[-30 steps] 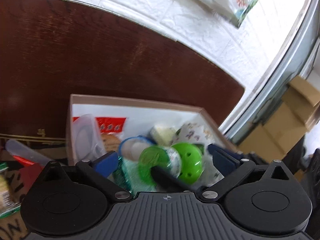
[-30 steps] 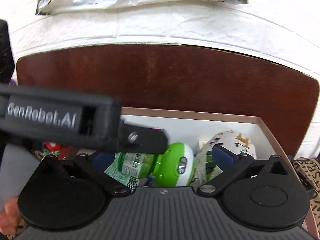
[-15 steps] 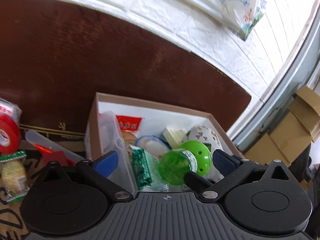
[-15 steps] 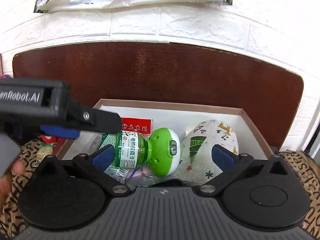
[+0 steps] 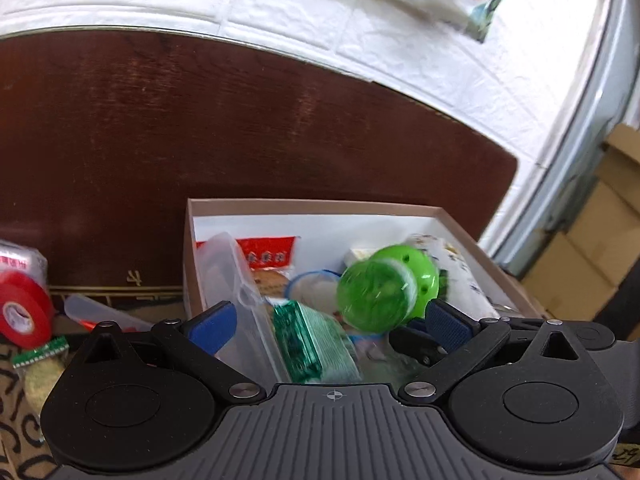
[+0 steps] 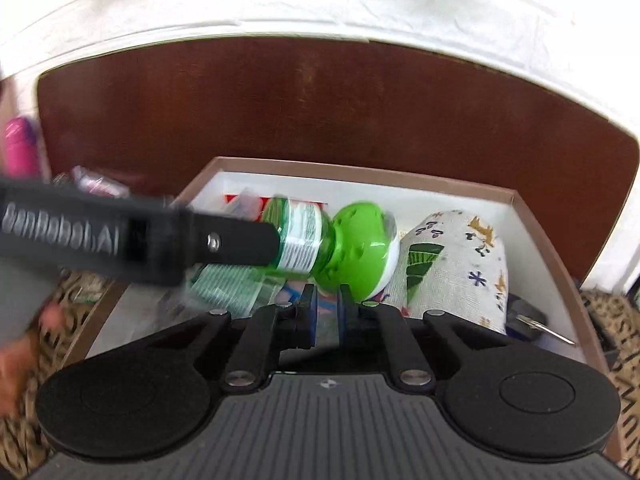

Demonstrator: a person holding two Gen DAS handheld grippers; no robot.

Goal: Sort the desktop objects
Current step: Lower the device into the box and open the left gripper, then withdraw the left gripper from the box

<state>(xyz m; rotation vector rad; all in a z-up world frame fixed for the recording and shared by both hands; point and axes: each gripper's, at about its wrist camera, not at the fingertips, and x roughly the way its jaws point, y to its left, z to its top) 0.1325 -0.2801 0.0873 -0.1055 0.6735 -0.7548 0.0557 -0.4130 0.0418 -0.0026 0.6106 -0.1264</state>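
A green bottle with a round green-and-white head [image 6: 304, 240] lies tilted over the things in an open cardboard box [image 6: 360, 170]. My right gripper [image 6: 328, 294] points into the box. Its jaws are closing and stand almost together, with a narrow gap. The bottle's head sits right at the tips; whether they pinch it I cannot tell. In the left wrist view the bottle [image 5: 372, 296] is blurred, above a right finger. My left gripper [image 5: 328, 324] hangs open over the box's near left side, and its finger [image 6: 160, 240] crosses in front of the bottle.
The box also holds a patterned cloth pouch [image 6: 460, 264], a clear plastic container [image 5: 228, 276], a green packet [image 5: 304, 340] and a red-labelled bag [image 5: 268, 252]. A red tape roll [image 5: 20, 312] lies left of the box. A dark wooden panel [image 5: 240, 120] rises behind. A person's hand [image 6: 16, 360] shows at the left.
The right jaws went from wide apart to nearly together. The green bottle shifted up and to the right and is now blurred. The left gripper stayed open and swung slightly left.
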